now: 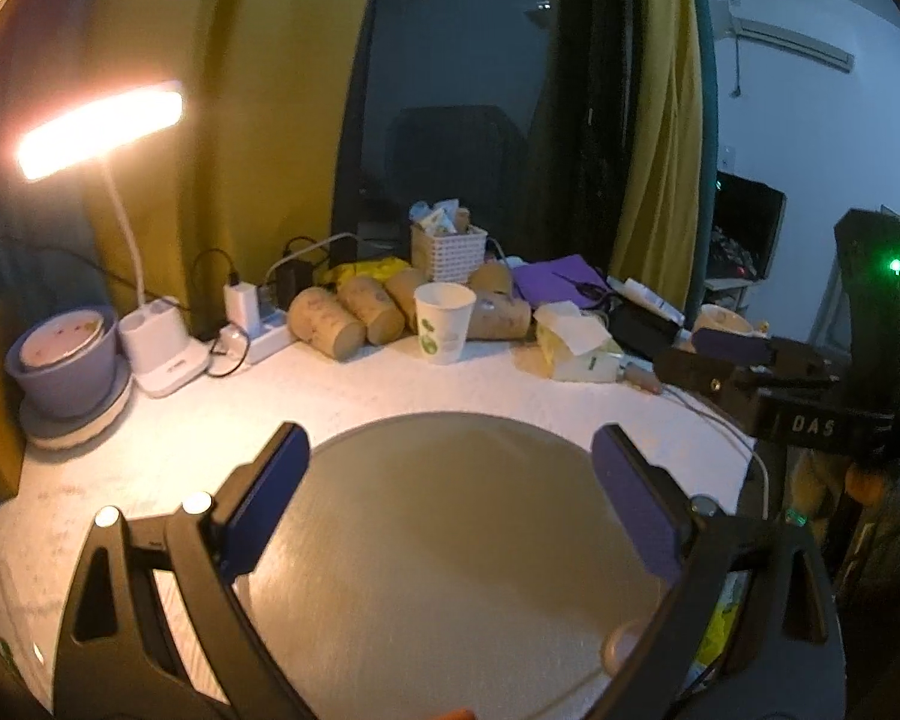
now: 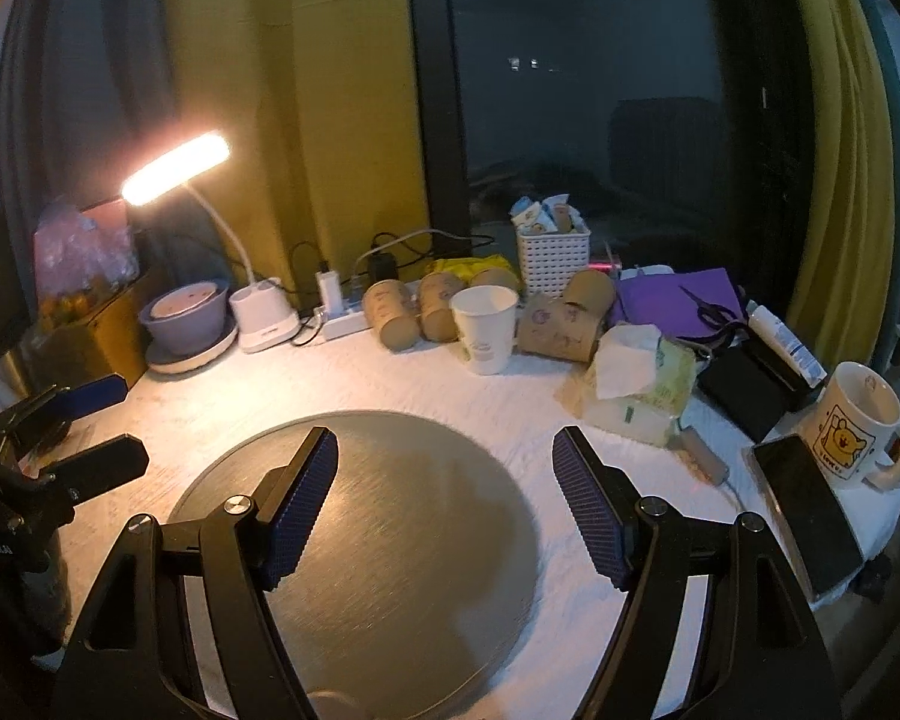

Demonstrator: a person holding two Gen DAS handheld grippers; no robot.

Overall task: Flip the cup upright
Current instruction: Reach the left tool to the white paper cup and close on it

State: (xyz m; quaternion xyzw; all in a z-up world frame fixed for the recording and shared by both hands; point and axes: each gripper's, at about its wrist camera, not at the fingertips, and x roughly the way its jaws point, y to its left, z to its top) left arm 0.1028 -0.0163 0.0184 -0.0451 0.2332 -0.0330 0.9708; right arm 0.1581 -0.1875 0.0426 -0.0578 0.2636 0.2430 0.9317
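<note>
A white paper cup stands upright, mouth up, on the white table behind a round grey mat. Several brown paper cups lie on their sides right behind and beside it. My left gripper is open and empty above the near part of the mat; it also shows at the left edge of the right wrist view. My right gripper is open and empty over the mat; it shows at the right of the left wrist view.
A lit desk lamp, a purple bowl on a plate, a power strip, a white basket, a tissue pack, purple paper with scissors, a phone and a mug ring the table.
</note>
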